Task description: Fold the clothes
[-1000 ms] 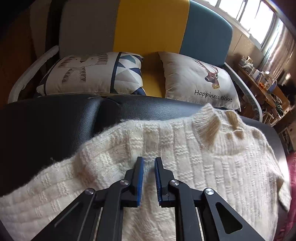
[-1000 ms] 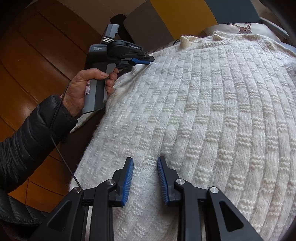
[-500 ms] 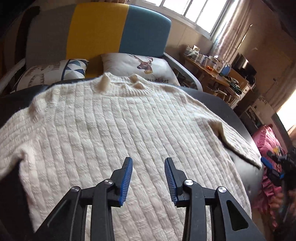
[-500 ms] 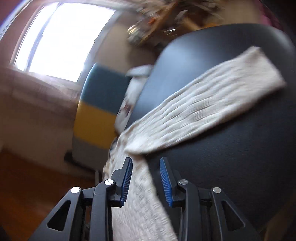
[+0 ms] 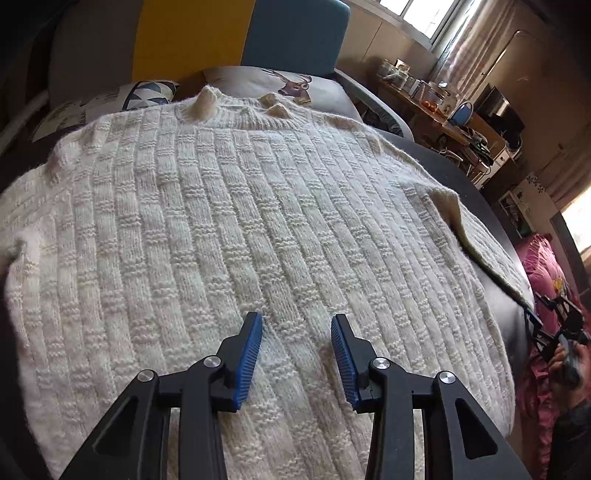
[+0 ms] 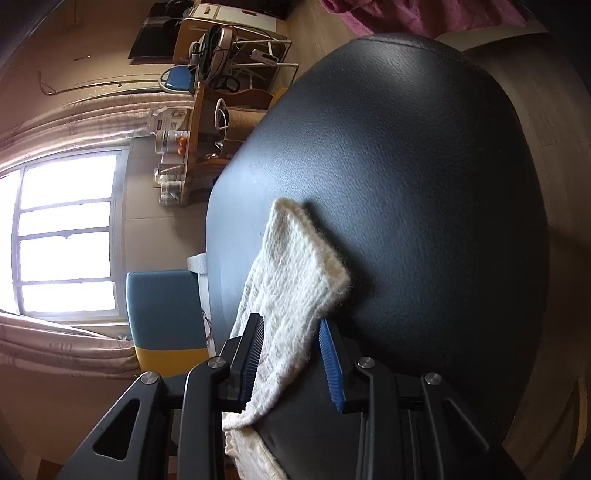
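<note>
A cream knit sweater [image 5: 240, 221] lies spread flat, neck away from me, on a black leather surface [image 5: 461, 173]. My left gripper [image 5: 296, 316] hovers over the sweater's lower body. Its jaws are opening and nothing is between them. In the right wrist view the sweater's sleeve [image 6: 295, 266] rests on the same black surface [image 6: 406, 147]. My right gripper [image 6: 291, 320] is rolled onto its side around this sleeve and its jaws are closing. One pad touches the knit, and a strip of black shows before the other. A hand [image 5: 565, 358] holding that gripper shows at the far right edge.
A sofa with a yellow and blue back [image 5: 192, 33] and printed pillows [image 5: 280, 83] stands beyond the sweater's neck. A cluttered wooden desk [image 5: 443, 110] is at the back right, and pink cloth [image 5: 543, 266] lies past the right edge. A bright window [image 6: 66, 236] fills the left.
My left gripper slid from the shoulder to over the sweater's body and its jaws widened. My right gripper swung off the body, rolled sideways, and now has the sleeve between its jaws.
</note>
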Action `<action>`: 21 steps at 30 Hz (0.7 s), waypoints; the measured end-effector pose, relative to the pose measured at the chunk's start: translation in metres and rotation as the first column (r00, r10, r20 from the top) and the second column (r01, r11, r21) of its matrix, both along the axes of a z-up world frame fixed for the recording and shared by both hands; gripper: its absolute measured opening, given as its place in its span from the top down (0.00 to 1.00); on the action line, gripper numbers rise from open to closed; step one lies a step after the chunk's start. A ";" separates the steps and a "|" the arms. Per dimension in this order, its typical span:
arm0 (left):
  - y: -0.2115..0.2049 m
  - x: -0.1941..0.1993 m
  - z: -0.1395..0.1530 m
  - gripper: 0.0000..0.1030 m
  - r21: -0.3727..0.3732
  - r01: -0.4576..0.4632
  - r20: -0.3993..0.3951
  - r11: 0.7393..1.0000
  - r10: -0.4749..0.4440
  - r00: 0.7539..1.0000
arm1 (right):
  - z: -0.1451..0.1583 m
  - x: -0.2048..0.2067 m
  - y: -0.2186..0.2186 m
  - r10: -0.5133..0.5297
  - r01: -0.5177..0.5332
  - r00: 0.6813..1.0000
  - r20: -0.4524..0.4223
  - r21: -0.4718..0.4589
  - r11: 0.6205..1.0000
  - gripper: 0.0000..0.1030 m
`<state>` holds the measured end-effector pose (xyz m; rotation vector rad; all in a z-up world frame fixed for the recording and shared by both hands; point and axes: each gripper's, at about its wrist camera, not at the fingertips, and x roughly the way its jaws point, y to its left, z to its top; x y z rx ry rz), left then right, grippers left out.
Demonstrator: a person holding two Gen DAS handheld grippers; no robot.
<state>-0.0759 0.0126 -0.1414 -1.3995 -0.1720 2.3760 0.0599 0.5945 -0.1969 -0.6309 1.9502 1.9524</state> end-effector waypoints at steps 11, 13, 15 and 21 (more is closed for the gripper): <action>0.007 0.002 0.004 0.45 -0.019 0.054 -0.019 0.998 -0.054 0.998 | 0.067 -0.071 0.005 0.064 -0.268 0.921 0.384 0.508 0.819 0.68; 0.006 -0.004 0.015 0.45 0.015 0.057 -0.028 0.998 -0.056 0.998 | 0.093 -0.079 -0.008 0.071 -0.343 0.900 0.429 0.600 0.723 0.68; 0.010 -0.013 0.030 0.46 0.039 0.074 -0.054 0.997 -0.071 0.996 | 0.113 -0.090 -0.030 0.174 -0.421 0.894 0.413 0.640 0.643 0.68; 0.060 -0.055 0.081 0.46 -0.001 0.207 -0.199 0.978 -0.203 0.959 | 0.134 -0.162 -0.112 0.536 -0.683 0.711 0.455 0.626 0.375 0.68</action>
